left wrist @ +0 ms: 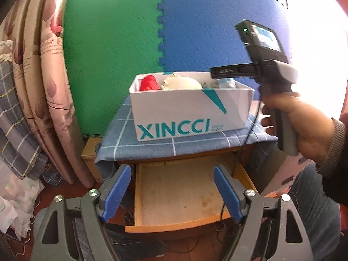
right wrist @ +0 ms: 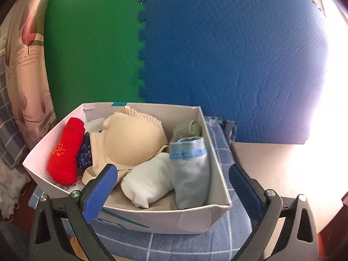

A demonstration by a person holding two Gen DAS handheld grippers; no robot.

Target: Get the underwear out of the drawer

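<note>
Underwear is sitting packed in a white shoebox (right wrist: pixel 193 219) on top of a small cabinet, not in the drawer (left wrist: pixel 180 198) below, which is standing pulled out with its bare wooden floor showing. The box is resting on a blue checked cloth (right wrist: pixel 174 245) draped over the cabinet top, its long printed side facing the person. Inside it, a red roll (right wrist: pixel 64 152) is lying against the left wall, its long axis running from the front wall toward the back. A beige bra (right wrist: pixel 132 141) is filling the middle, cup domed upward. A white roll (right wrist: pixel 148 180) is lying in front of it, slanting from the front wall up toward the right, and a pale blue roll (right wrist: pixel 190 174) is standing just beside it against the right wall, banded end pointing to the back. A dark blue spotted piece (right wrist: pixel 84 154) is wedged between the red roll and the bra. The right gripper (right wrist: pixel 171 191) is hanging over the box's front edge, jaws spread wide around the white and pale blue rolls without pressing on either. The left gripper (left wrist: pixel 173 193) is hovering above the drawer, jaws wide and gripping nothing. A hand (left wrist: pixel 304 126) is holding the right tool beside the box. Green and blue foam mats (right wrist: pixel 217 54) are covering the wall behind, and a curtain (left wrist: pixel 43 87) is hanging to the left.
</note>
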